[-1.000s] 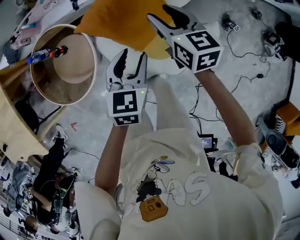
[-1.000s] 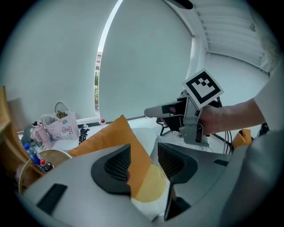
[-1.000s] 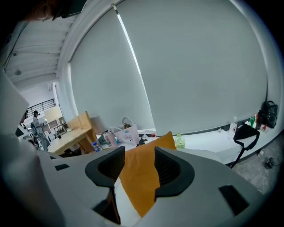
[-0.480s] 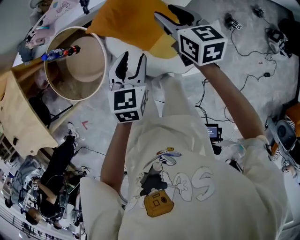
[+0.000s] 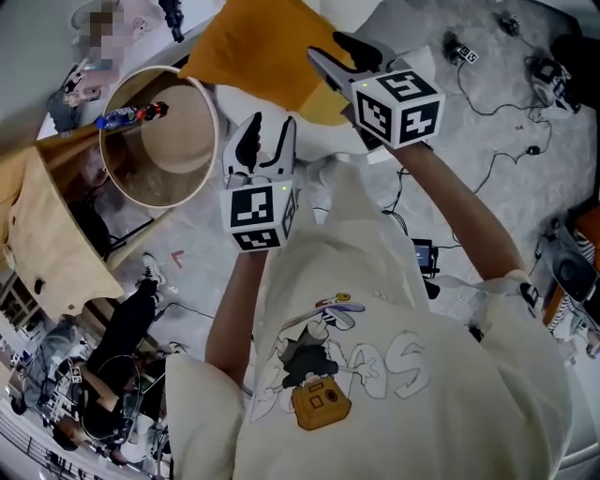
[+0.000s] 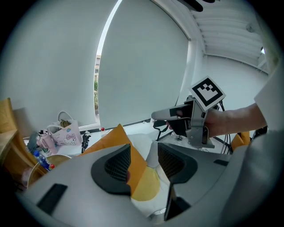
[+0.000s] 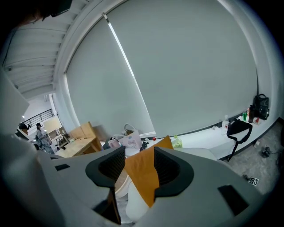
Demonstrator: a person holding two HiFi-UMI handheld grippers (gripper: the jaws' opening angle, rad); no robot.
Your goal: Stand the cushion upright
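Right gripper (image 5: 330, 49) tight on edge of orange cushion (image 5: 258, 47); left gripper (image 5: 271, 124) half-open beside it.

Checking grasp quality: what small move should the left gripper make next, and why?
Probably close the left gripper on the cushion: the orange corner sits between its fingers with a gap on one side, while only the right gripper clamps it.

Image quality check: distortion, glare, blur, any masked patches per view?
Left gripper view and right gripper view: heavy fisheye, black corners, flat light, no glare; the orange fabric cushion looks sharp. Head view: milder bend, even light, one mosaic patch top left.
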